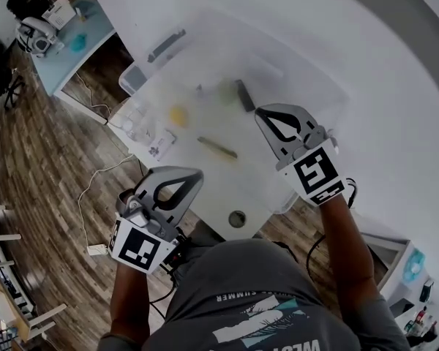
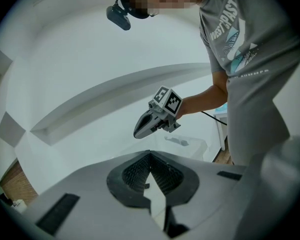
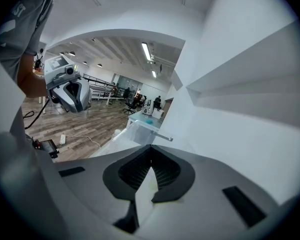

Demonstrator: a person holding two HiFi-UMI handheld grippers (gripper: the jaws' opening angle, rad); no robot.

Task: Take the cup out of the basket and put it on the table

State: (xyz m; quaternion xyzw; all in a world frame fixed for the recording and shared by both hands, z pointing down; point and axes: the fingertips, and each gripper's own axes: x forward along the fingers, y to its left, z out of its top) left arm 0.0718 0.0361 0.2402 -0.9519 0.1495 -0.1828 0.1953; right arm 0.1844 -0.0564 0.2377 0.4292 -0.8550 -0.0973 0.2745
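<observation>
Your grey L gripper (image 1: 196, 174) at 7 o'clock & grey R gripper (image 1: 260, 112) at 2: fingers pressed together, empty; clear plastic basket (image 1: 134, 79) at 12.

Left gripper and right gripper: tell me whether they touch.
Apart. The head view shows the left gripper and the right gripper with a wide stretch of table between them.

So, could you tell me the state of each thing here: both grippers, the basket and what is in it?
clear basket: upright on the white table, open on top.
left gripper: shut, nothing between the jaws.
right gripper: shut, empty, held above the clear basket.
yellow thing: lying inside the clear basket.
cup: cannot be made out in the glare.
</observation>
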